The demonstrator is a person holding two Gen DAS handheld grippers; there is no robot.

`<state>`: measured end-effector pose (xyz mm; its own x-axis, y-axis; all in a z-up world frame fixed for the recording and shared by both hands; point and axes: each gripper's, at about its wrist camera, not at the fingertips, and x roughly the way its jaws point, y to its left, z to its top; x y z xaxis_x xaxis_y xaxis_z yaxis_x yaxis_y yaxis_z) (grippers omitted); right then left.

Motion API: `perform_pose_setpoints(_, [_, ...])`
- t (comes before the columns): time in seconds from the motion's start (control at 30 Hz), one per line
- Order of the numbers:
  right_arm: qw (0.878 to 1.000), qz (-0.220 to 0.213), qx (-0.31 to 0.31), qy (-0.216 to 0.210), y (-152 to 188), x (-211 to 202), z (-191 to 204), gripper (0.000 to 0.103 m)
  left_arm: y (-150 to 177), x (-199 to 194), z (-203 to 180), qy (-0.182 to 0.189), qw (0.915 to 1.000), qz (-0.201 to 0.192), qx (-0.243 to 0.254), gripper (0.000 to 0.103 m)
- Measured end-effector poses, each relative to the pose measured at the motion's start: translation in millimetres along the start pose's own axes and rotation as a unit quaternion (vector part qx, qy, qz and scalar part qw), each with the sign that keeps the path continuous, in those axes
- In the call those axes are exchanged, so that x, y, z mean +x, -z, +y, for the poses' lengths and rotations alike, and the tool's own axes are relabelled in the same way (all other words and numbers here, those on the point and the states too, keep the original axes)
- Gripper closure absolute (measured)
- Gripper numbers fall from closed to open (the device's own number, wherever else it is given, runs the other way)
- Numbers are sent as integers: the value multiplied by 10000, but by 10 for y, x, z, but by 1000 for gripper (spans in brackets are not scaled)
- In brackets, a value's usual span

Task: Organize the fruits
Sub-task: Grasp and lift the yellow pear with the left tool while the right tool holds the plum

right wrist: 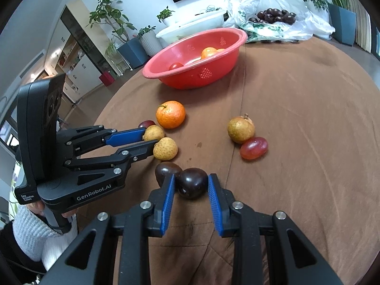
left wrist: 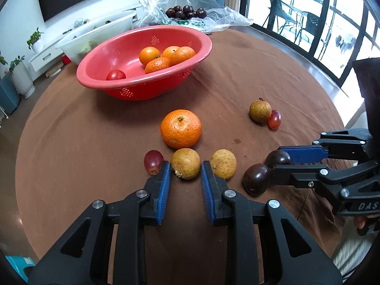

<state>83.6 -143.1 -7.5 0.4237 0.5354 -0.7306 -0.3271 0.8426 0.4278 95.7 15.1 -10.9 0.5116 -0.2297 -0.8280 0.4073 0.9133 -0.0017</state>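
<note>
In the left wrist view my left gripper (left wrist: 185,169) is shut on a yellow-brown longan (left wrist: 185,162) lying on the brown tablecloth. A red grape (left wrist: 153,162) sits just left of it, a second longan (left wrist: 223,163) just right, and a large orange (left wrist: 180,128) behind. In the right wrist view my right gripper (right wrist: 192,178) is shut on a dark plum (right wrist: 192,182), with a second dark plum (right wrist: 166,169) touching it on the left. The red bowl (left wrist: 133,87) at the back holds several oranges and a tomato (left wrist: 115,74).
A third longan (right wrist: 240,129) and a red grape (right wrist: 253,147) lie together toward the right. A plastic bag of dark plums (left wrist: 186,11) and a white basin (left wrist: 78,40) stand behind the bowl. The two grippers are close side by side. The table edge curves round on both sides.
</note>
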Motion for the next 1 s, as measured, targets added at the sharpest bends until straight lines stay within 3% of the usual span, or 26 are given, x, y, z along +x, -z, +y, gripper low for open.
perform_pose_setpoints(0.73, [9909,-180,1020,-864,95,-161,-259,71,13,-244,81,557,9974,-297,-341,79])
perform_pose_setpoints(0.9, [9944,-213,742,-727,67,-154,-153,71,28,-260,47,563,9974,-323,-309,79])
perform_pose_setpoints(1.0, [9986,-159,395,-316,60,-112,-41,71,48,-262,27,562,9975,-321,-291,79])
